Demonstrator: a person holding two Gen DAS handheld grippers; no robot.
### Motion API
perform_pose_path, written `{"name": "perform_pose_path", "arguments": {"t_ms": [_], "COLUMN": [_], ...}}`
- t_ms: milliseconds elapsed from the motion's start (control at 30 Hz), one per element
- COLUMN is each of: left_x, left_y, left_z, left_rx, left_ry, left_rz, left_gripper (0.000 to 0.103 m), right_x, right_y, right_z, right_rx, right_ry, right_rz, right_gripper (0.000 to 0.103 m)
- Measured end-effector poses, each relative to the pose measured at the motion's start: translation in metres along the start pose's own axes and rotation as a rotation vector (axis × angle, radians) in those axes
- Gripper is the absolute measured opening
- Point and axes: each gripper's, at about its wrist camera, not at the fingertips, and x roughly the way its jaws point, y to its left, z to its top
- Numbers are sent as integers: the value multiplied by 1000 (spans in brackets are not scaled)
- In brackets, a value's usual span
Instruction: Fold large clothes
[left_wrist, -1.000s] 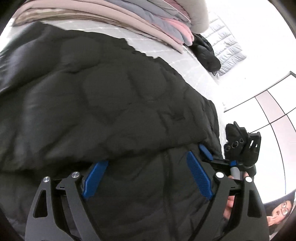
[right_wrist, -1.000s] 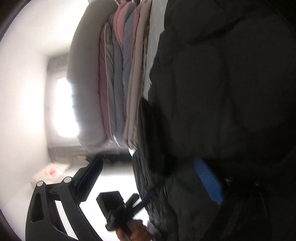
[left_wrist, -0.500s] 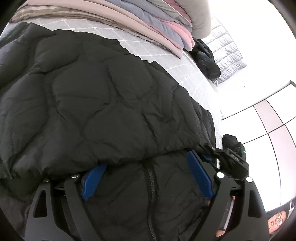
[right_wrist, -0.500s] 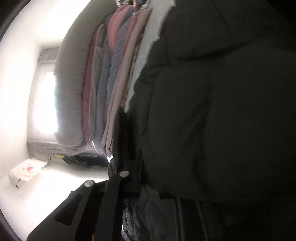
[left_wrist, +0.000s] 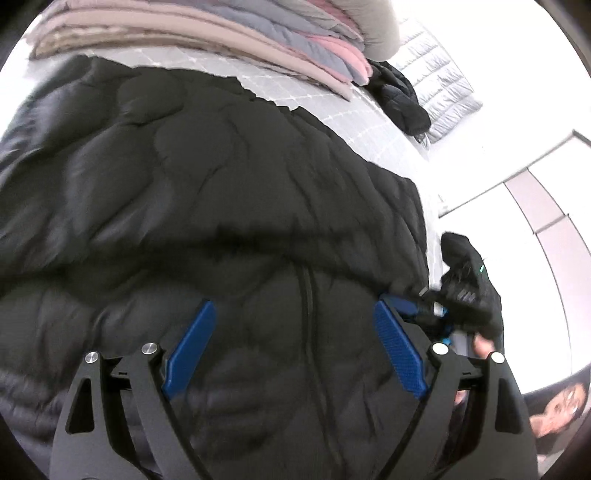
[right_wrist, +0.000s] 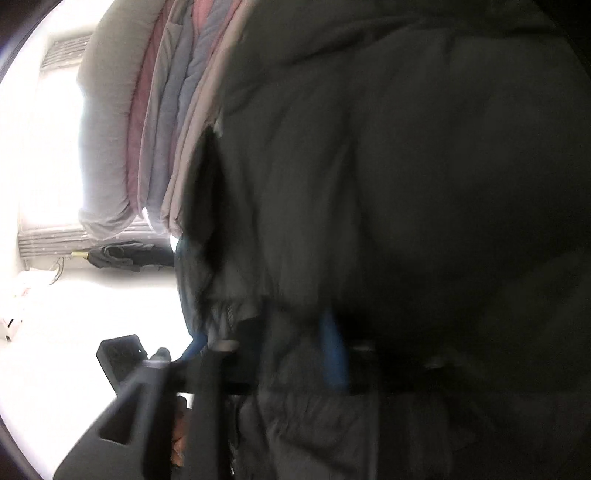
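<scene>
Clearly the left gripper (left_wrist: 293, 343) is spread wide over the black jacket (left_wrist: 221, 192); right gripper (right_wrist: 271, 343) too blurred to tell

We see a bright, overexposed room with a white floor (right_wrist: 74, 314), a glowing window (right_wrist: 40, 147) above a ribbed radiator (right_wrist: 48, 240), pale panelled cabinet fronts (left_wrist: 546, 206), and a grey quilted bed surface (left_wrist: 332, 107).

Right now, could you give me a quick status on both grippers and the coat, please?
Left gripper open over the black coat. Right gripper blurred at the coat's edge, grip unclear. Coat folded over itself on the bed. Stack of folded clothes beyond.
</scene>
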Motion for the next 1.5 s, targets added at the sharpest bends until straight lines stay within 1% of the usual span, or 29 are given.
{"name": "perform_pose_path", "arguments": {"t_ms": [33, 100, 167, 200, 233, 267, 300, 333, 400, 433, 500, 533, 567, 633, 700, 767, 800, 833, 900, 967, 1100, 1167, 1200, 1233, 1300, 1367, 1400, 1433, 1500], "left_x": [-11, -29, -40, -44, -49, -52, -55, -57, -54, -54, -58, -61, -63, -65, -66, -65, -64, -65, -69, -73, -81, -82, -80, -78, -74, -73, -74, -75, -77], "left_y": [-1, -1, -1, -1, -2, -3, -4, -3, -2, -2, -3, -5, -7, -8, -6, -6, -7, -6, -4, -2, -1, -1, 1, 2, 3, 3, 4, 5, 7], "left_z": [-9, -30, -45, -52, -60, -66, -72, -77, -81, -82, -84, -84, -85, -85, -87, -87, -85, -85, -84, -84, -81, -80, -79, -78, -78, -78, -79, -80, -83], "left_rx": [19, 35, 32, 30, 27, 25, 20, 14, -7, -11, -6, 8, 15, 18, 19, 21, 23, 29, 32, 21, 11, 6, 4, 1, 4, 14, 18, 26, 49], "left_ry": [-4, -10, -7, -6, -9, -13, -19, -20, -13, -12, -23, -31, -37, -47, -48, -56, -62, -75, -87, -95, -125, -128, -122, -116, -100, -96, -96, -95, -95], "left_rz": [14, 29, 41, 41, 34, 26, 13, 5, 5, 19, 38, 35, 36, 44, 53, 76, 90, 121, 145, 138, 138, 141, 145, 152, 164, 174, 176, 179, 181], "left_gripper": [84, 85, 85, 85, 85, 85, 85, 86, 86, 86, 86, 86, 86, 86, 86, 86, 86, 86, 86, 86, 86, 87, 87, 87, 87, 87, 87, 87, 87], "right_x": [-7, -23, -47, -58, -65, -68, -59, -41, -4, -6, -20, -27, -29, -7, 29, 61, 68, 73, 77, 73, 32, 33, 38, 51, 58, 46, 35, 21, -6], "right_y": [7, 29, 48, 58, 64, 65, 59, 47, 17, 14, 38, 56, 78, 98, 100, 95, 94, 94, 97, 111, 116, 107, 102, 84, 65, 62, 66, 72, 84], "right_z": [-7, -21, -24, -22, -18, -13, -2, 13, 34, 34, 26, 17, 6, 7, 21, 38, 42, 42, 39, 30, 11, 21, 26, 35, 41, 36, 32, 24, 5], "right_rx": [-25, -119, -190, -226, -252, -272, -274, -249, -174, -162, -196, -280, -377, -430, -392, -360, -363, -384, -430, -482, -539, -505, -483, -433, -385, -358, -359, -375, -409], "right_ry": [-11, -70, -209, -292, -367, -439, -440, -377, -251, -293, -359, -387, -394, -328, -239, -212, -210, -214, -199, -211, -317, -328, -309, -243, -186, -211, -224, -248, -281], "right_rz": [-20, -75, 7, 3, -43, -104, -161, -203, -221, -200, -154, -110, -112, -125, -155, -213, -234, -237, -228, -204, -172, -225, -249, -301, -286, -280, -289, -299, -293], "right_gripper": [66, 66, 70, 81, 90, 91, 92, 92, 92, 92, 92, 92, 93, 94, 94, 93, 86, 52, 12, 12, 11, 11, 13, 19, 20, 32, 48, 57, 60]}}
